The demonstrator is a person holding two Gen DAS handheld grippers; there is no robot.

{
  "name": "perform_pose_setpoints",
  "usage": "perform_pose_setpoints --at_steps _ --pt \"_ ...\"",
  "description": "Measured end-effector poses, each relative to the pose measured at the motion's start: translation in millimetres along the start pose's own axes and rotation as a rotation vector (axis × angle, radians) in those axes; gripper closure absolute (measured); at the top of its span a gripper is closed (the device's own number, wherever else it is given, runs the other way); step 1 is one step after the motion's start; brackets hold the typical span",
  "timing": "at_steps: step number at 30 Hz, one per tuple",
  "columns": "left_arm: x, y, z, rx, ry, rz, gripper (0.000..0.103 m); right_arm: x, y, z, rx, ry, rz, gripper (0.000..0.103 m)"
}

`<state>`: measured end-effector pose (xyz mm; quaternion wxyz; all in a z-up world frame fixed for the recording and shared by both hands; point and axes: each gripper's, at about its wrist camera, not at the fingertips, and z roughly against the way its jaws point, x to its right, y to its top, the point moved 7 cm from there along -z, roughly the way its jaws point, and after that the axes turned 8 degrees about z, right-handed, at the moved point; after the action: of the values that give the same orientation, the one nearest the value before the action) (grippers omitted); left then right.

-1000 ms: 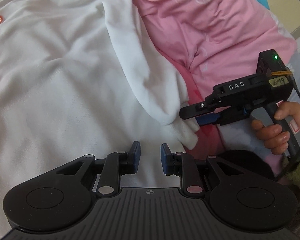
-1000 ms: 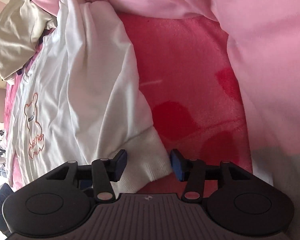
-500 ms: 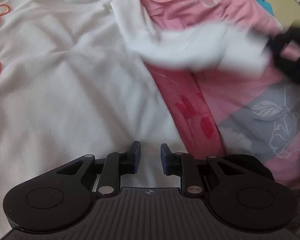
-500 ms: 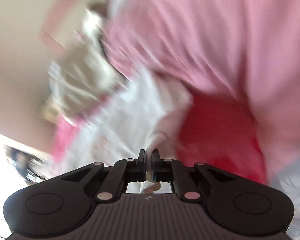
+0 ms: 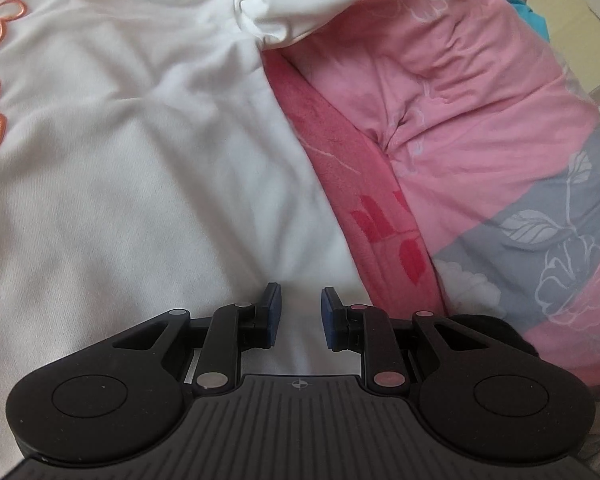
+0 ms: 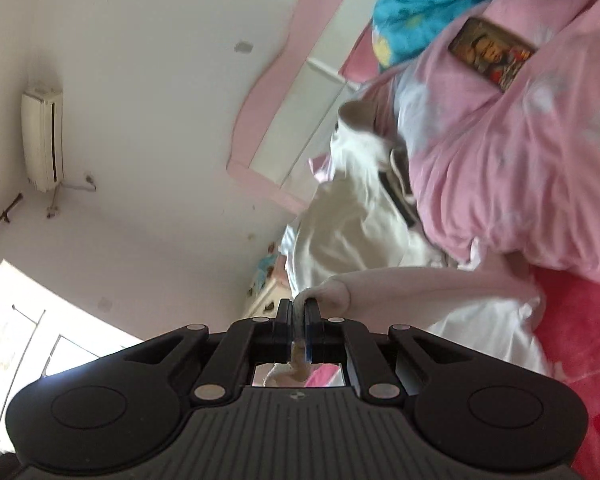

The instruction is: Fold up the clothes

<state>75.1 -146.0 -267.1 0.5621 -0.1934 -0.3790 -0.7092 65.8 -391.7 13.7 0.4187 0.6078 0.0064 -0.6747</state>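
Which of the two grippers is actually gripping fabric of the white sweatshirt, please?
The right gripper: it is shut on the sweatshirt's sleeve cuff. The left gripper has a gap, with nothing pinched, over the white sweatshirt.

One white sweatshirt [image 5: 148,168], one pink quilt [image 5: 480,120], two grippers.

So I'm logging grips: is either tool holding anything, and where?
Right tool pinches the white top's sleeve at its cuff. Left tool holds nothing.
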Motion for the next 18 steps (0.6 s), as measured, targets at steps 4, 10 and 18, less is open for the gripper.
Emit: perform_pose_setpoints --at_steps 4,10,18 --pt "-16 13 12 0.031 -0.032 0.109 0.082 0 -31 -5 -0.092 0.002 0.005 0.097" --pt "-65 42 53 0.162 -0.106 0.388 0.076 15 -106 9 -0.262 -0.020 -0.064 0.097" --pt "-82 43 75 0.208 -0.127 0.472 0.071 98 -215 6 -0.481 -0.255 -0.195 0.096"
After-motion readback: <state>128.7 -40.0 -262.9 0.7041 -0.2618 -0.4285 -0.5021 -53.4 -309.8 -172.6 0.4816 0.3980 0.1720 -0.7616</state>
